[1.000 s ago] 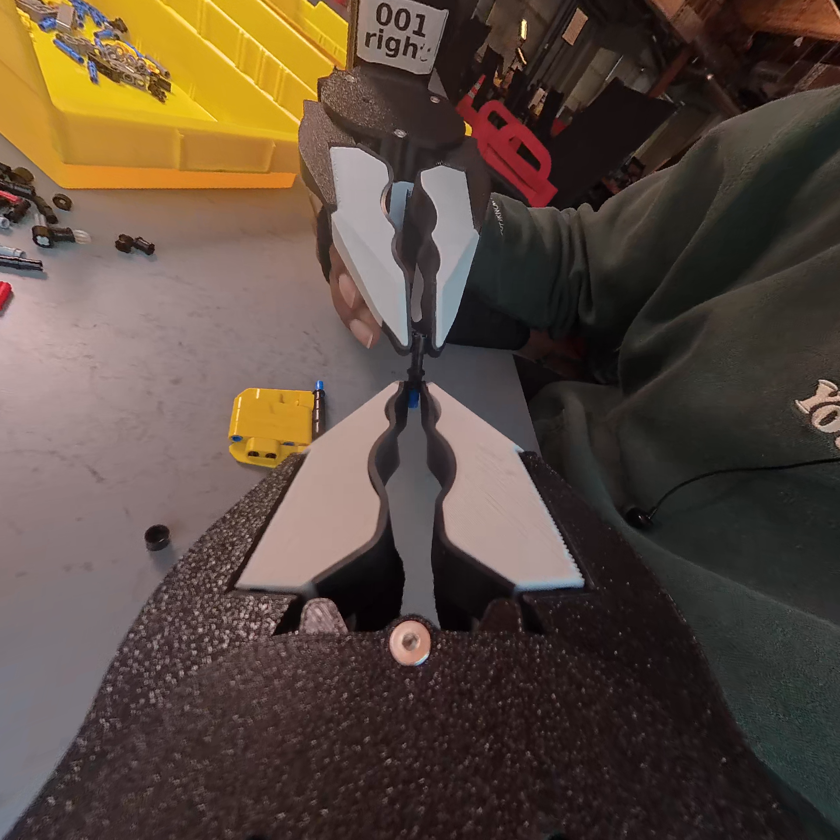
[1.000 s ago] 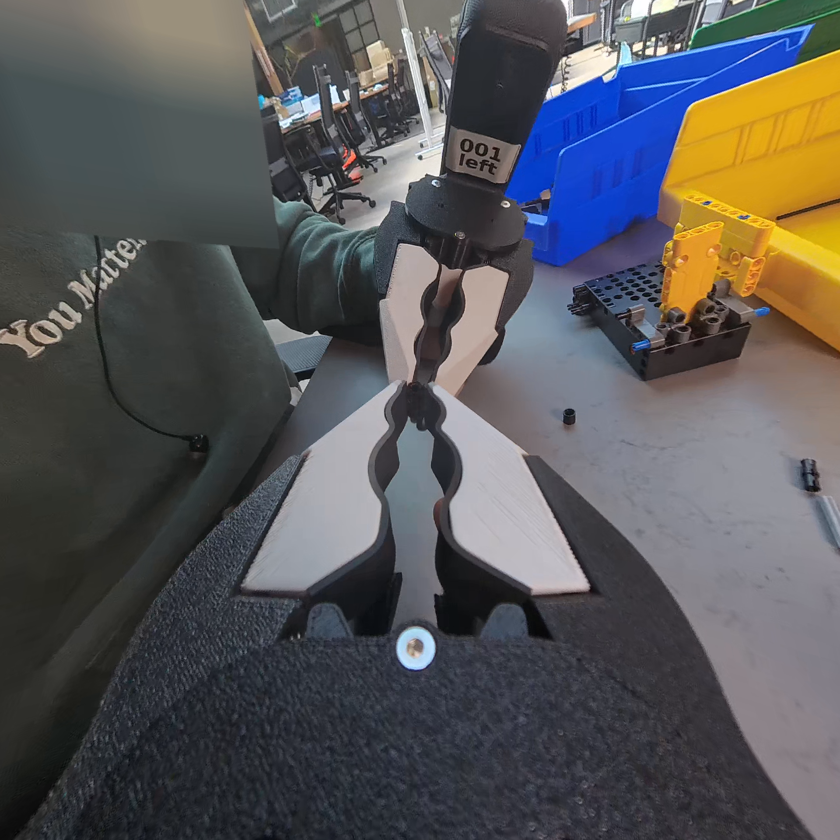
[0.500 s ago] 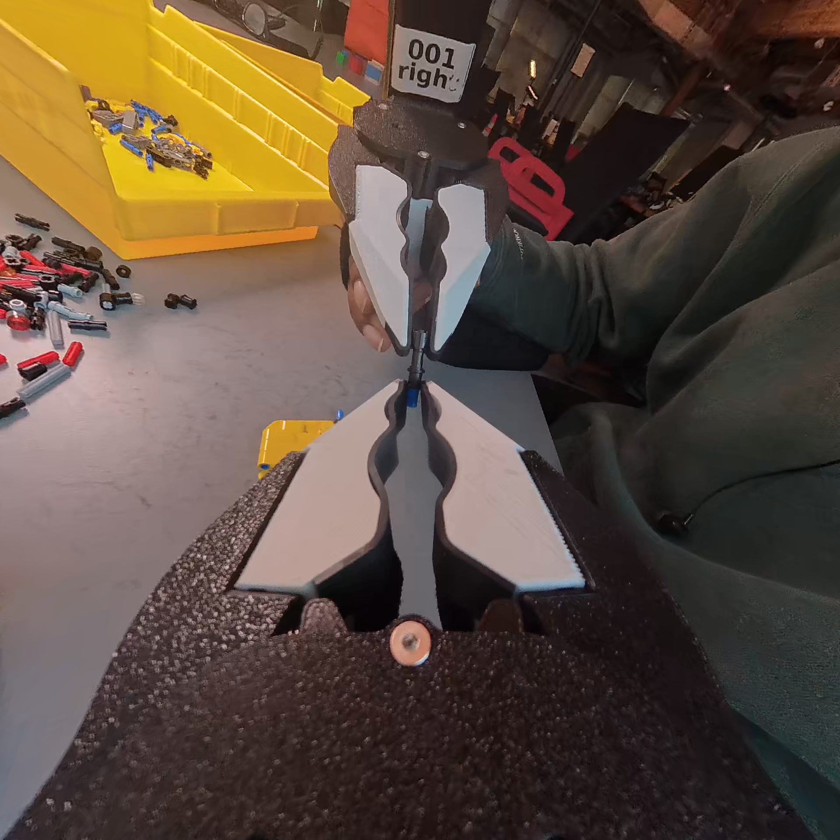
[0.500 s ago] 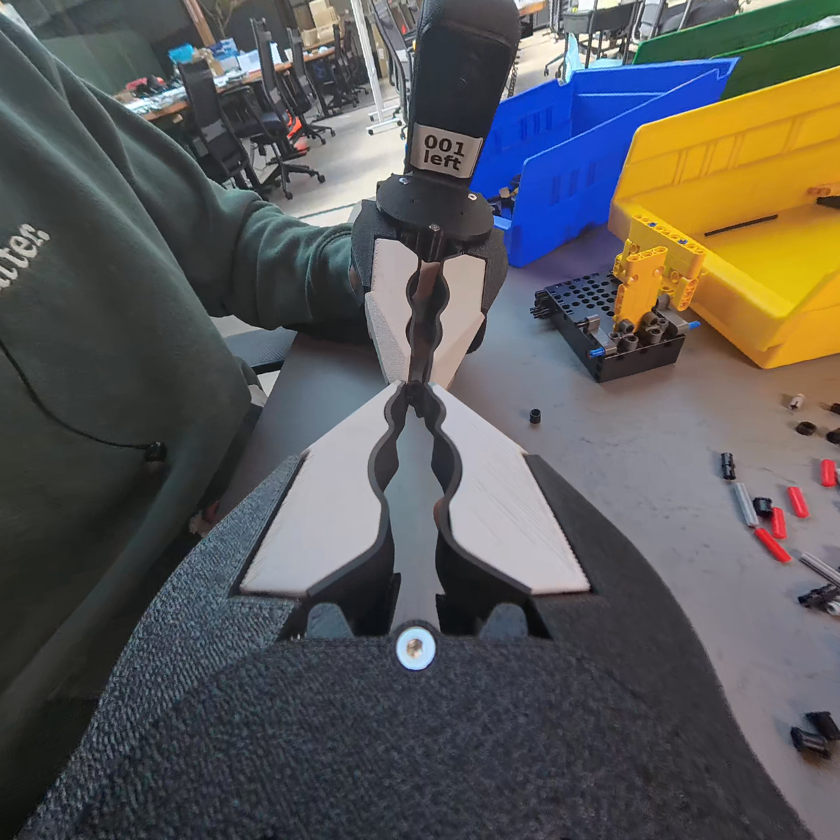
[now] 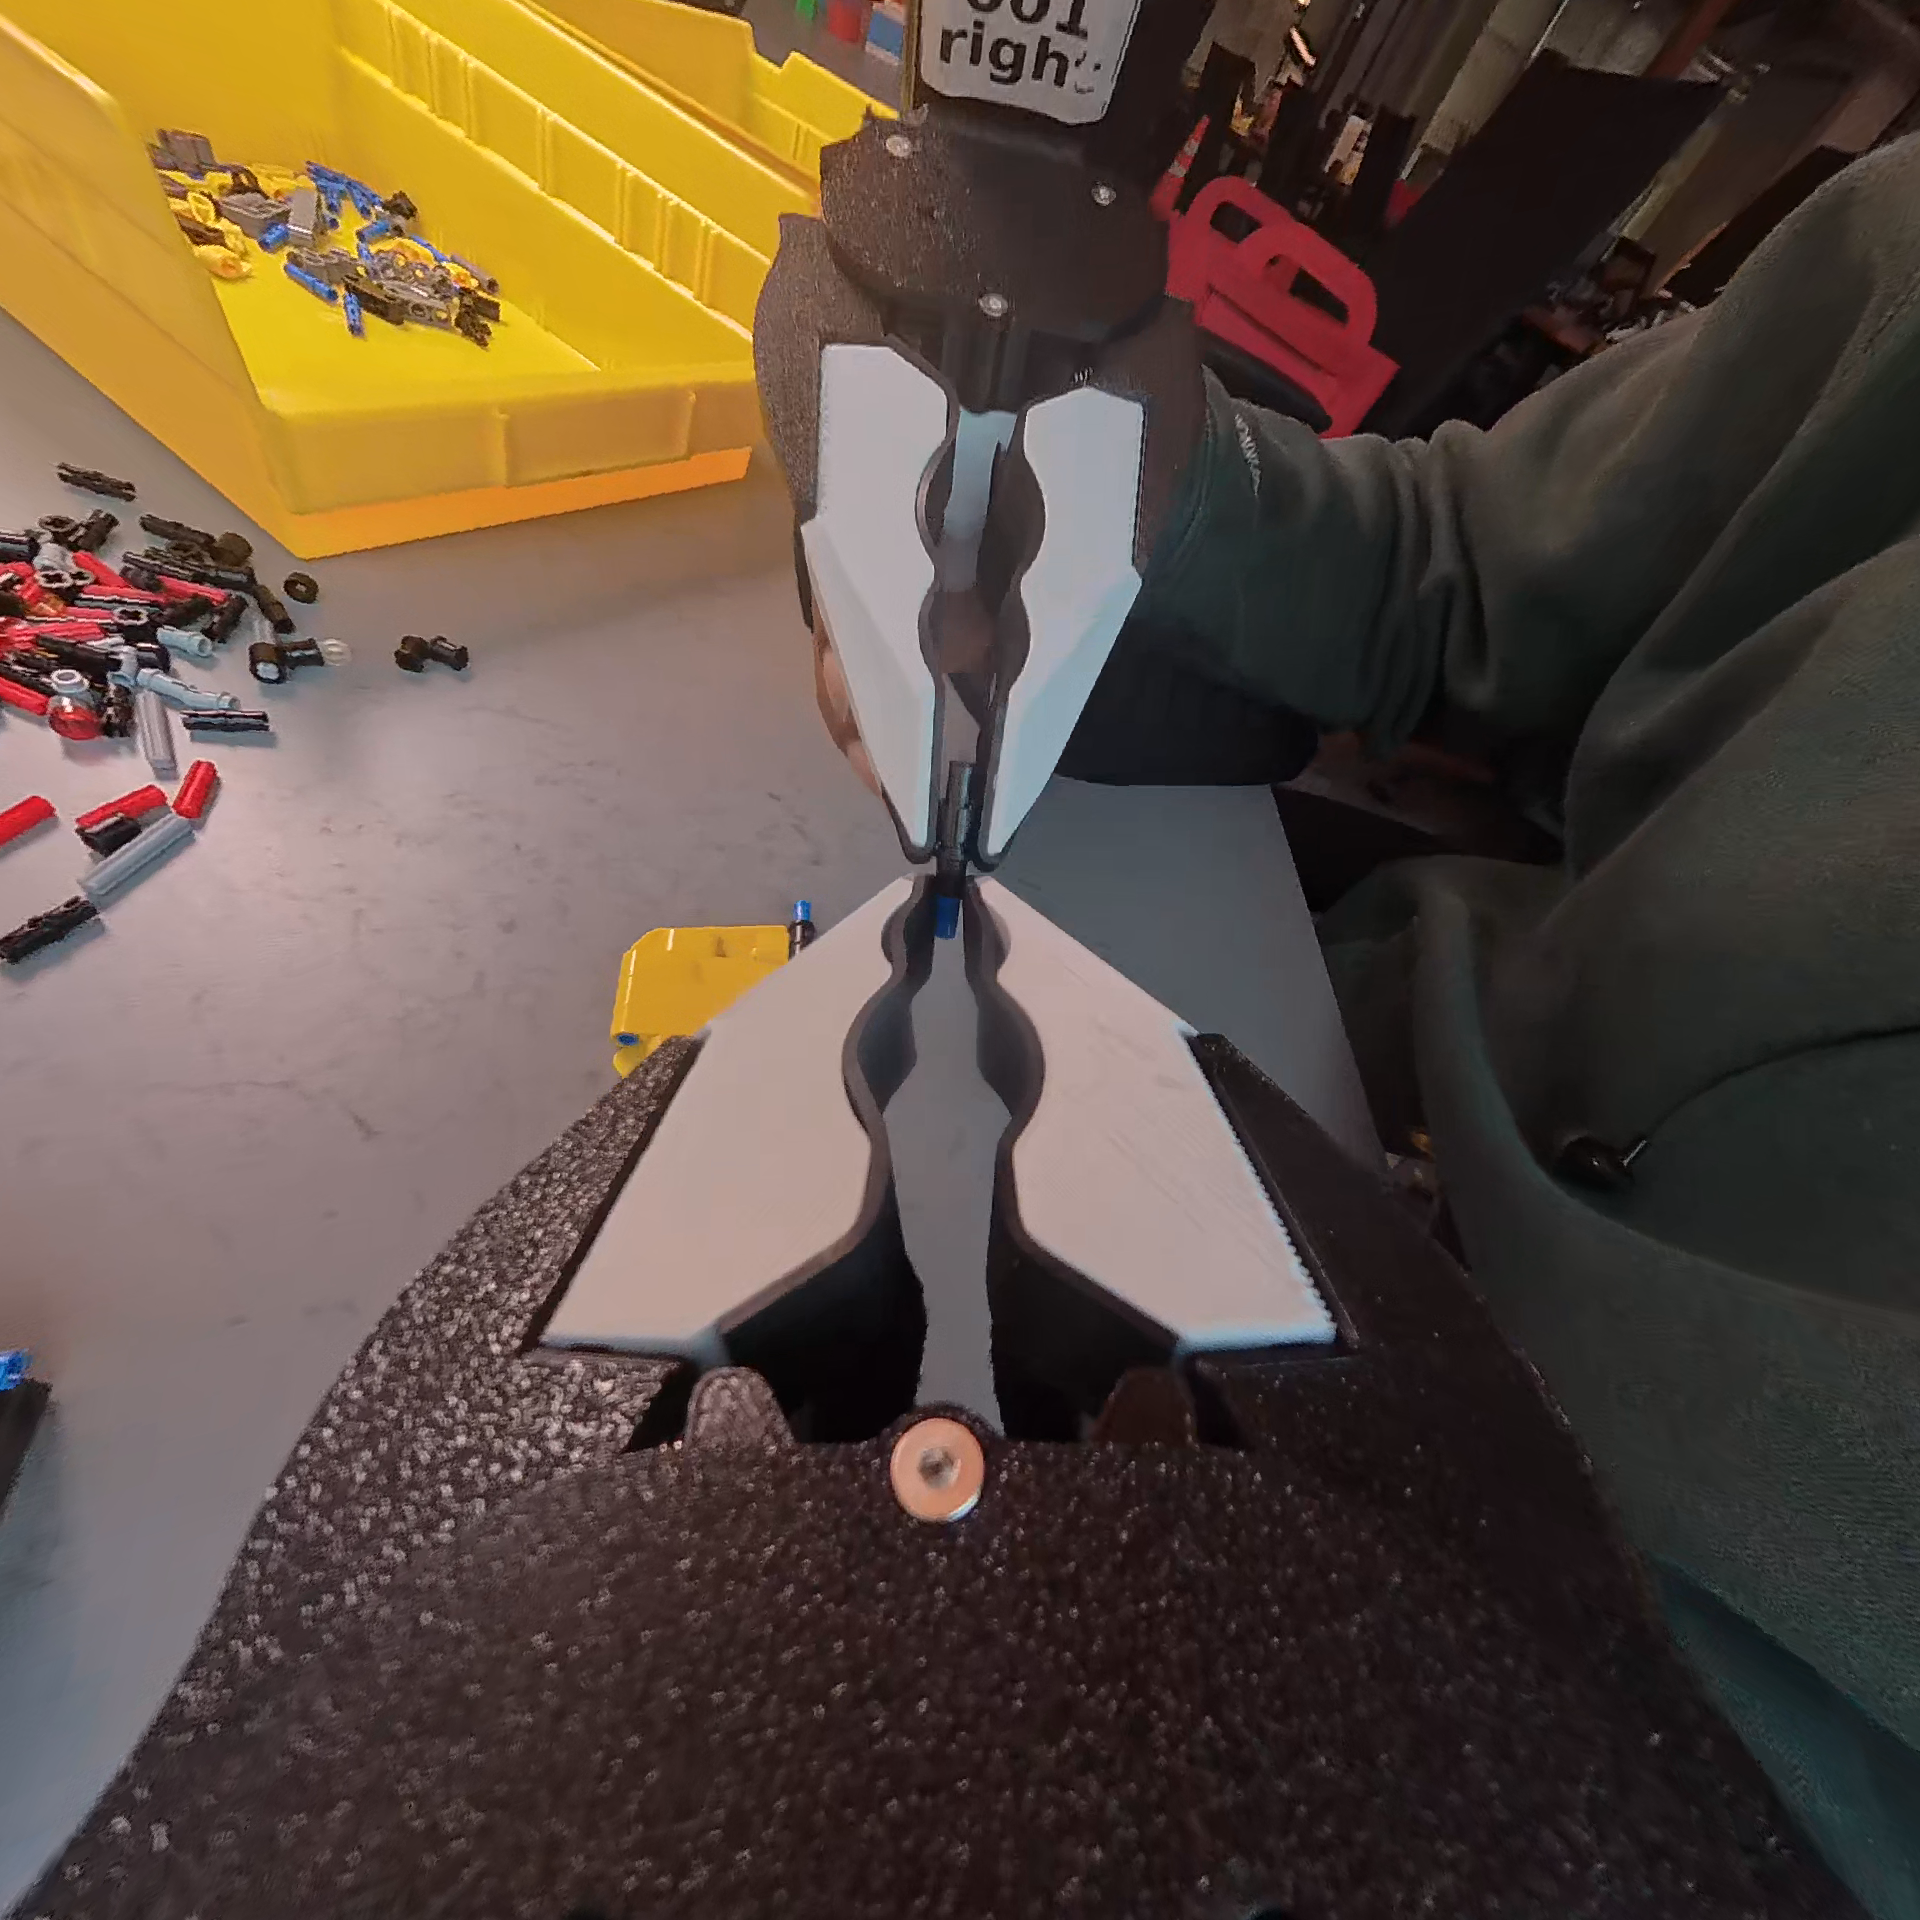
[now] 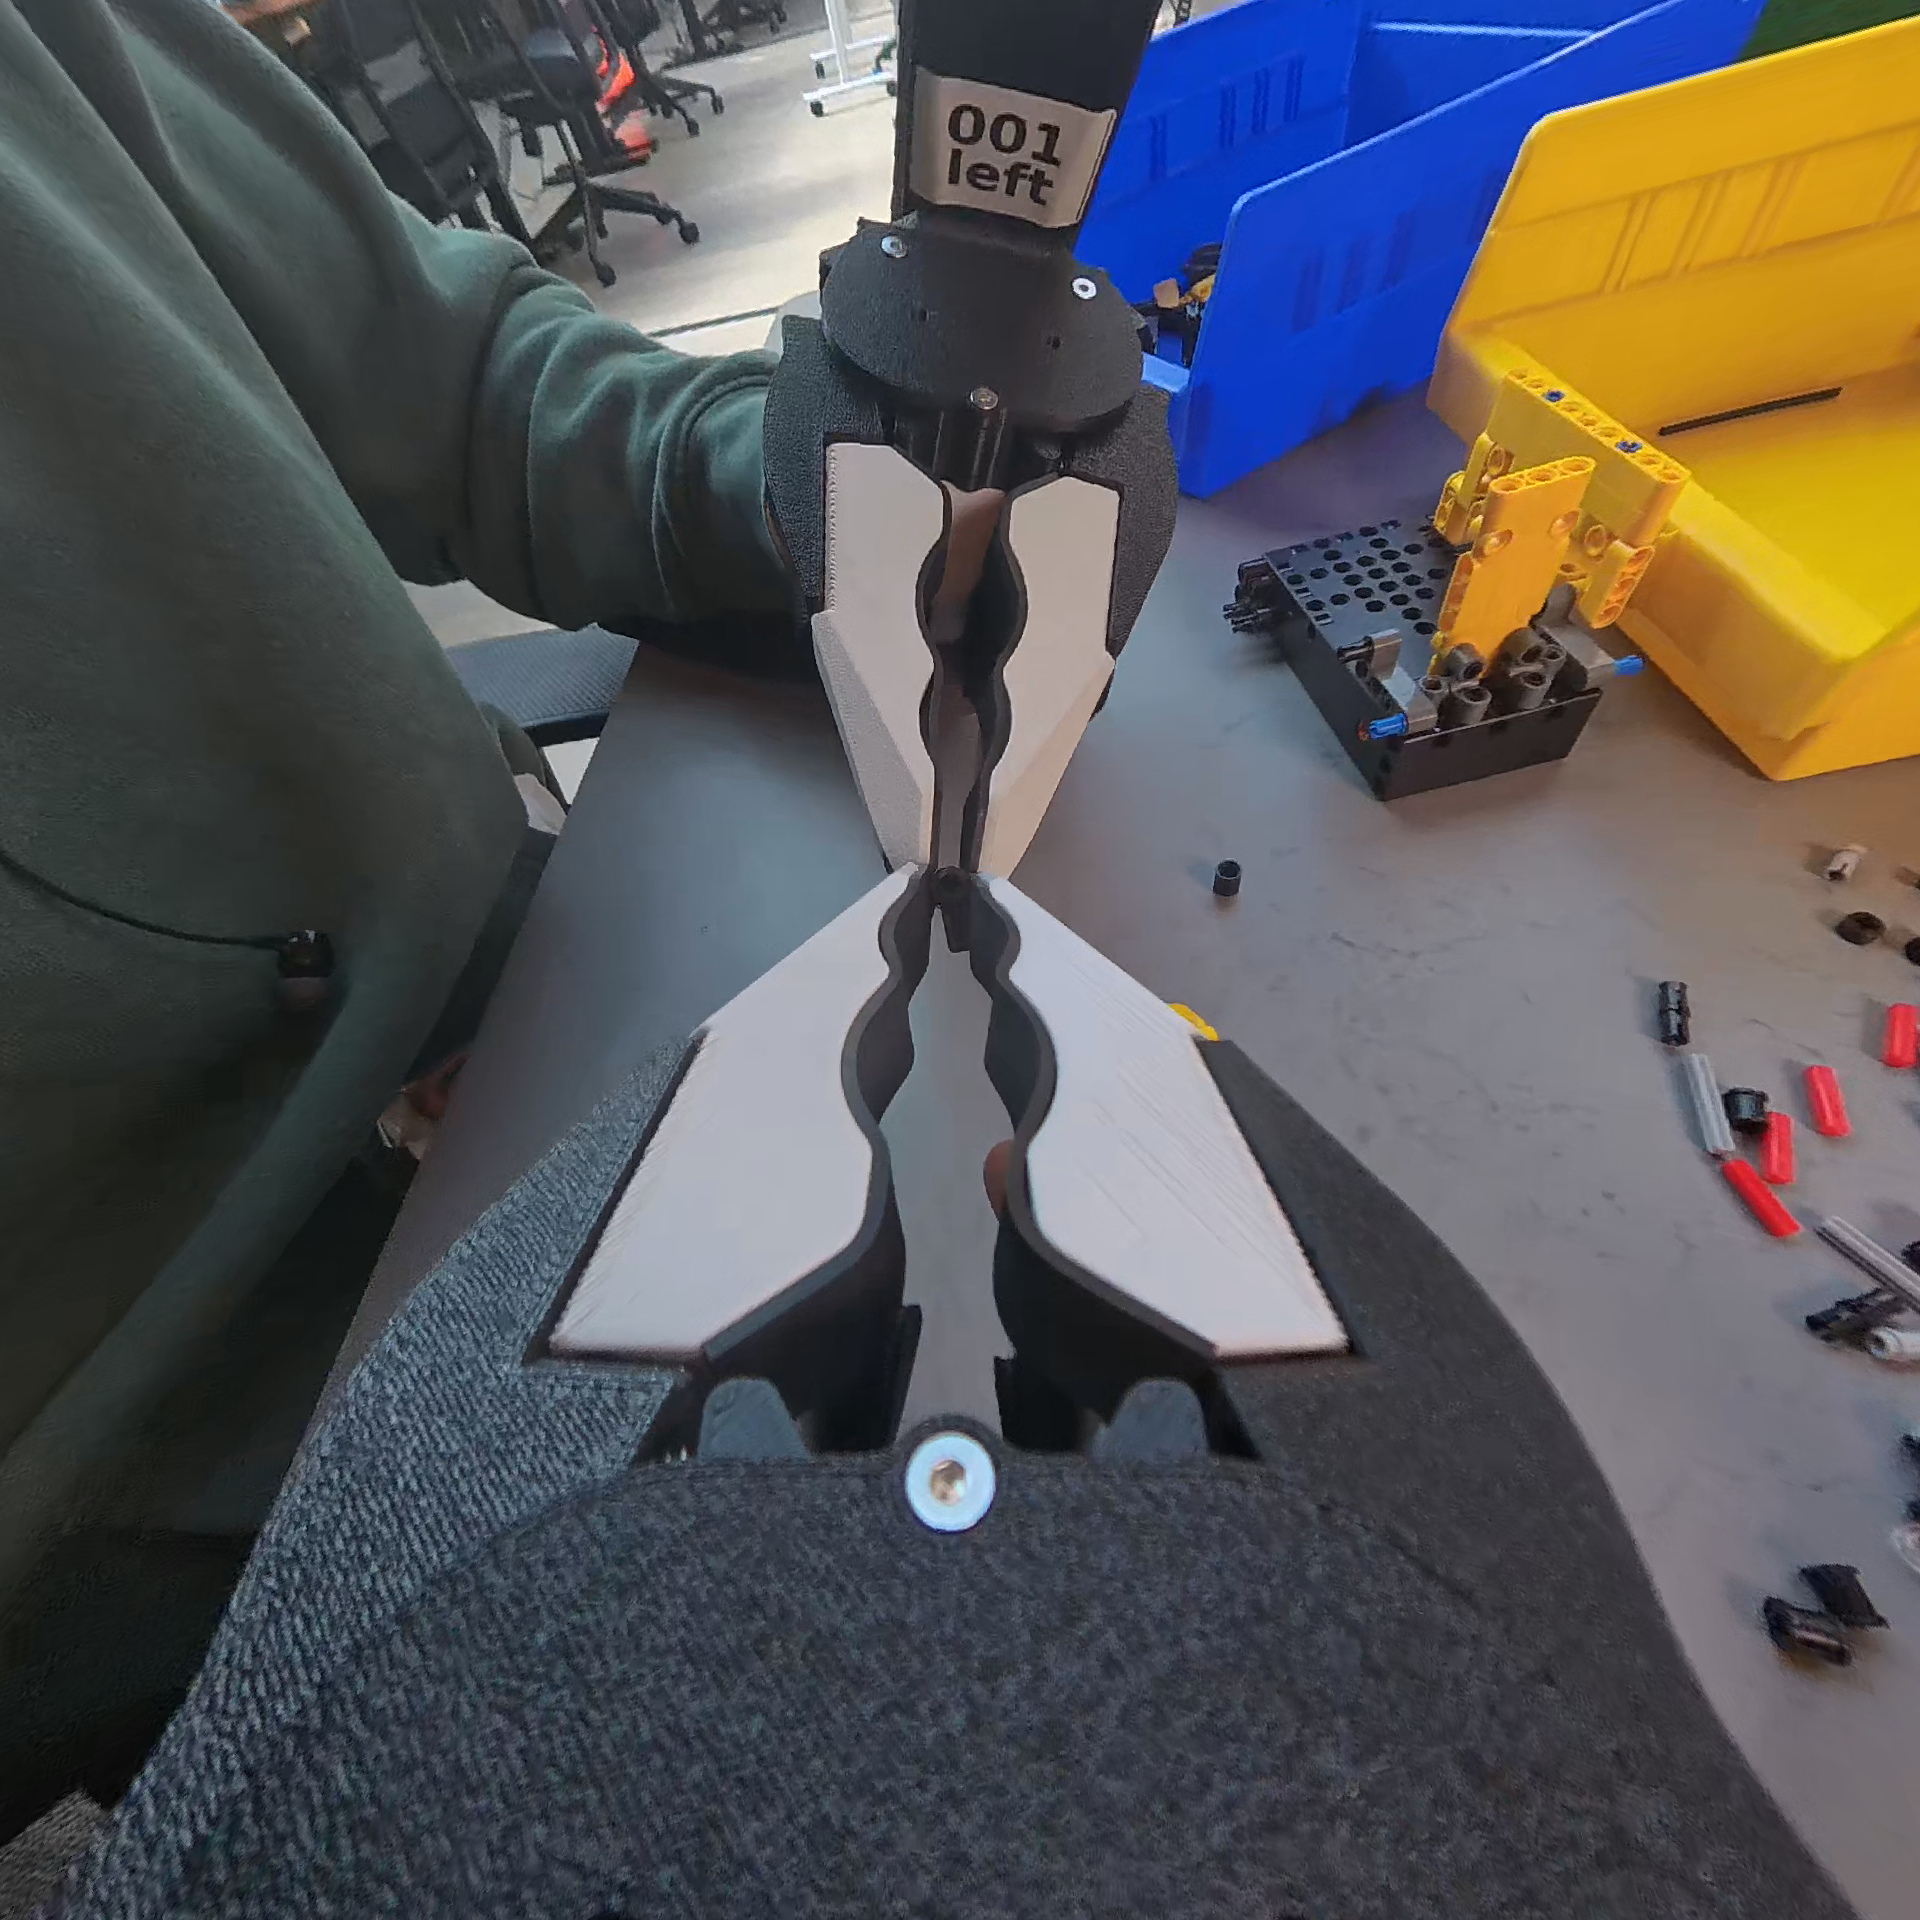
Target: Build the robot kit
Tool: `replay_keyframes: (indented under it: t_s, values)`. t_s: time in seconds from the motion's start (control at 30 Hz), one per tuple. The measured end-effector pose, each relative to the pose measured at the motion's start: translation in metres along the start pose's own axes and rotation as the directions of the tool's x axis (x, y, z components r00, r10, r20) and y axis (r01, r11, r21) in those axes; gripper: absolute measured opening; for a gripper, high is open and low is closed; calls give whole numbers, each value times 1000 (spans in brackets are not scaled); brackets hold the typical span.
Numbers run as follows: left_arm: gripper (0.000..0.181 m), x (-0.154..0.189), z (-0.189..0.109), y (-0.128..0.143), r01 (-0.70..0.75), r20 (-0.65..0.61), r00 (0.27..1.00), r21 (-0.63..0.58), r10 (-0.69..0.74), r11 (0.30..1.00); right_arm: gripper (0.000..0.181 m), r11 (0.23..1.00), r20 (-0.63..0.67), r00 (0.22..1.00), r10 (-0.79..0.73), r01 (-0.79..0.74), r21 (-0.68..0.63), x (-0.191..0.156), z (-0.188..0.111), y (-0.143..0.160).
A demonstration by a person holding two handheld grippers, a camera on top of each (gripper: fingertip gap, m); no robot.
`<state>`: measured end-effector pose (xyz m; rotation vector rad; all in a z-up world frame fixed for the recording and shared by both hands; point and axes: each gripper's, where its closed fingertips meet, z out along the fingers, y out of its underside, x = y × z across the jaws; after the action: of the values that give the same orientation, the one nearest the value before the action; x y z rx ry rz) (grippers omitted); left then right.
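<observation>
The left hand-held gripper (image 5: 943, 906) is closed on a small blue pin (image 5: 944, 918), pinched right at its fingertips, and the right hand-held gripper (image 6: 948, 902) is closed on a short black pin (image 6: 950, 891) in the same way. The two grippers meet tip to tip above the near edge of the grey worktop (image 5: 436, 894), so that the blue pin and the black one stand end to end, touching or nearly so; whether they are already joined cannot be told. Both pieces are hard moulded plastic, very light and stiff, smooth and round, so they will likely roll or slip in a slack grip and are best held across the shaft, leaving the end free. The gripper fingers (image 5: 748, 1164) are pale, flat, ribbed wedges with wavy black inner edges, set in grainy black bodies. Just below the left gripper on the worktop lies a yellow block (image 5: 698, 968) with a blue-tipped pin at its side. Loose red, grey and black pins (image 5: 125, 665) are scattered farther off, beside a glossy yellow bin (image 5: 499, 447) holding more small parts. In the right wrist view, a black perforated plate (image 6: 1361, 582) carries a yellow beam assembly (image 6: 1527, 540), near a blue bin (image 6: 1340, 260). The person wears a soft dark green sleeve (image 5: 1455, 540).
</observation>
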<state>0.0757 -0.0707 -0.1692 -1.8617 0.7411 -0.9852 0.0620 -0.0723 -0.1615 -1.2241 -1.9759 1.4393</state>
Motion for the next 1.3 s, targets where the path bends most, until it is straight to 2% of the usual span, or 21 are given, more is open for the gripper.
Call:
replay_keyframes:
  t_s: [0.2, 0.3, 0.4, 0.5, 0.57, 0.67, 0.87, 1.03, 1.3]
  values:
    - [1, -5, 1, 4, -4, 6, 1000, -11, 5, 1000, 6, 999, 21, 999, 45, -46, 12, 3, 3, 5]
    - [3, -8, -1, 2, 58, -29, 998, 6, -57, 998, 6, 997, 18, 998, 68, -69, 45, 7, 4, 3]
    - [4, -9, -10, -21, 209, -145, 971, 146, -188, 967, 7, 967, 21, 994, 110, -112, 228, 16, -7, -23]
    - [5, -13, -19, -38, 319, -219, 939, 256, -267, 913, 25, 921, 48, 991, 125, -134, 366, 17, -29, -48]
    - [5, -13, -26, -44, 393, -281, 908, 310, -311, 866, 24, 900, 34, 990, 134, -136, 413, 19, -39, -55]
    - [5, -9, -33, -53, 472, -372, 863, 353, -342, 808, 20, 916, -60, 991, 123, -90, 392, 27, -36, -51]
    - [6, -2, -29, -54, 496, -412, 842, 339, -348, 800, 15, 899, 40, 978, 206, -205, 387, 18, -20, -57]
    - [5, 0, -20, -47, 453, -357, 870, 306, -340, 837, 7, 887, 103, 957, 270, -288, 361, 16, -12, -51]
    - [2, -4, -14, -43, 391, -253, 912, 302, -323, 869, 6, 875, 154, 931, 332, -365, 317, 17, -5, -44]
